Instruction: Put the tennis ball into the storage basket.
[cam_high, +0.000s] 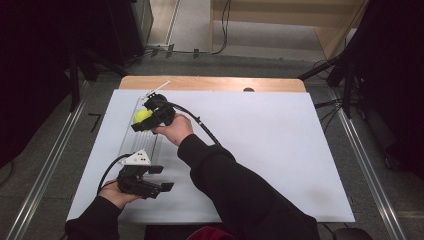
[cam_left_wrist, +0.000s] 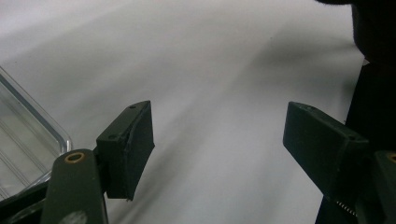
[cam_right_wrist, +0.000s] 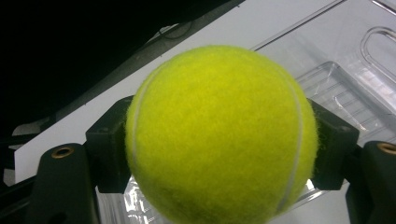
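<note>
Clamping one tennis ball (cam_right_wrist: 219, 135) above one clear tray (cam_high: 131, 142), right gripper (cam_high: 150, 119), left gripper (cam_left_wrist: 219, 149) spread wide, holding nothing, one white table (cam_high: 270, 145).

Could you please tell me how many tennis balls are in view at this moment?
1. The tennis ball is clamped in the right claw, held above the clear plastic tray at the table's left side. Nothing suggests another, though the tray's far end is partly covered.
</note>
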